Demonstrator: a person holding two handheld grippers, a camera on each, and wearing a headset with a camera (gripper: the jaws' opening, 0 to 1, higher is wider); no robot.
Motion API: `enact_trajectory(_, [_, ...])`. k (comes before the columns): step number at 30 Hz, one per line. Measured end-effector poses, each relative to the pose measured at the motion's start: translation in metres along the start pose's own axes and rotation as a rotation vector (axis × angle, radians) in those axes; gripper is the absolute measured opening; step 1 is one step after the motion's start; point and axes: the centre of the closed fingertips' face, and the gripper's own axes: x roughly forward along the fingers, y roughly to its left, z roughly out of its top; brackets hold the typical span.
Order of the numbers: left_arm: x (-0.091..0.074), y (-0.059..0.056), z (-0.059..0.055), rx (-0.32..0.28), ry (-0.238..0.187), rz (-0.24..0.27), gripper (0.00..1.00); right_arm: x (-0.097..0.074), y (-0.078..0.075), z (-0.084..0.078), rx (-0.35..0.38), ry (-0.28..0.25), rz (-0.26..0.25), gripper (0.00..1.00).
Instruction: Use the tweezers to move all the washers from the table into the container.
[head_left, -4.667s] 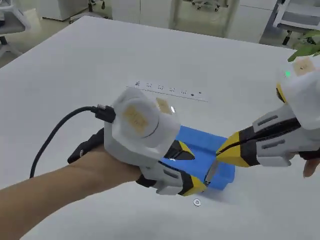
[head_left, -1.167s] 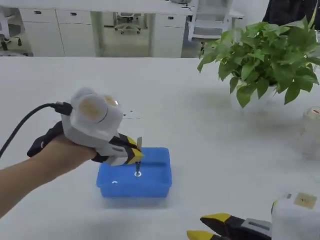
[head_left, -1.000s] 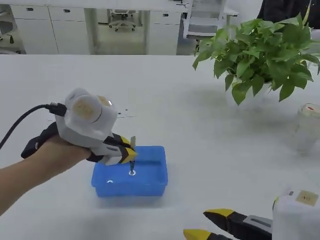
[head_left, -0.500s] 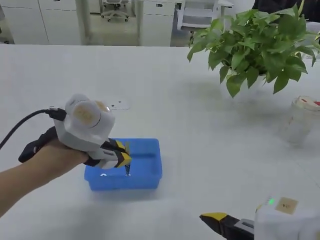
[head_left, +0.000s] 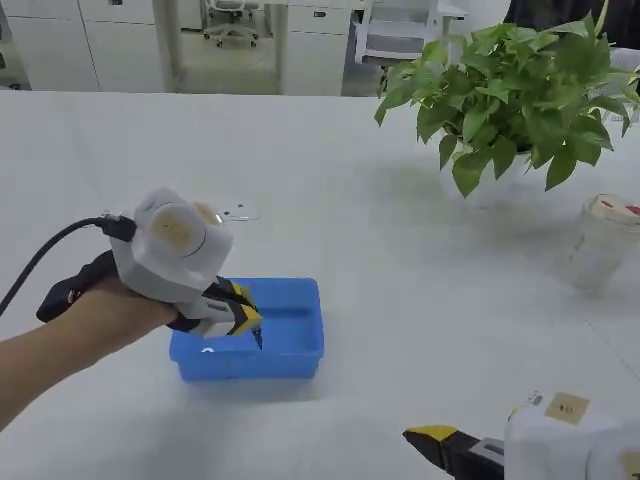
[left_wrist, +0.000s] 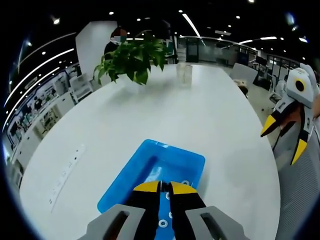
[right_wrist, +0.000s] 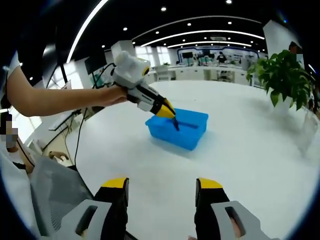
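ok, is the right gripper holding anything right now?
No, on the right gripper the jaws stand wide apart with nothing between them, just the white table beyond.

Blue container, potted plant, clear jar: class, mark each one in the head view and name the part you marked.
blue container (head_left: 250, 364), head view, front wall.
potted plant (head_left: 500, 80), head view, leaves.
clear jar (head_left: 597, 250), head view, side of the body.

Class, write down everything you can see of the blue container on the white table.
The blue container is a shallow, open-topped rectangular tray. It looks like plastic, with a raised rim and a glossy floor. It sits flat on the white table. A few small washers lie on its floor. The left gripper, shut on the tweezers, hovers over its left part in the head view, with the tweezer tips dipping inside.
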Motion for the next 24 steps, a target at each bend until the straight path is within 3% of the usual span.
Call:
enact_trajectory(7, [-0.019, -0.003, 0.01, -0.027, -0.031, 0.002, 0.02, -0.001, 0.004, 0.011, -0.01, -0.022, 0.018, 0.48])
enact_trajectory(12, [-0.038, -0.014, 0.022, -0.013, -0.065, 0.002, 0.01, 0.0, 0.003, 0.029, -0.118, -0.024, 0.027, 0.43])
enact_trajectory(17, [-0.063, -0.038, 0.041, -0.014, -0.129, -0.031, 0.01, 0.006, -0.001, 0.067, -0.322, -0.023, 0.071, 0.31])
enact_trajectory(22, [-0.093, -0.068, 0.059, 0.037, -0.178, -0.07, 0.01, 0.012, 0.007, 0.1, -0.459, -0.015, 0.172, 0.26])
enact_trajectory(24, [-0.101, -0.076, 0.062, 0.038, -0.188, -0.097, 0.01, 0.016, 0.015, 0.106, -0.468, -0.014, 0.213, 0.26])
